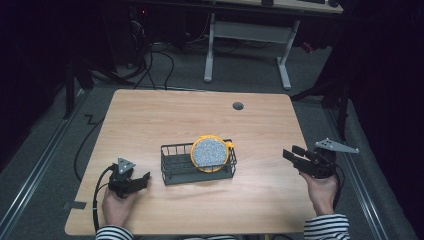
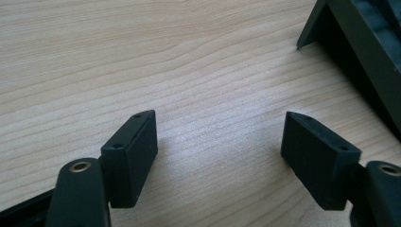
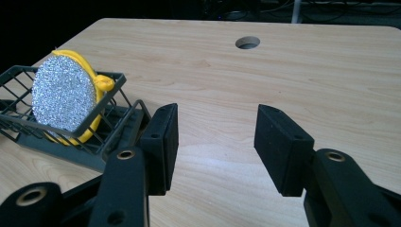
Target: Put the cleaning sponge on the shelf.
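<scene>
My left gripper and right gripper both stand spread, empty, flanking the wire rack. A yellow-rimmed round scrubber stands upright in its right half, mid-table.

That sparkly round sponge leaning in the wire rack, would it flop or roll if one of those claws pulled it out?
The sponge looks thin and foamy, so probably light and a bit squashy. It stands on edge against the rack, so it may tip flat once freed. Being round, it could roll if set down upright.
</scene>
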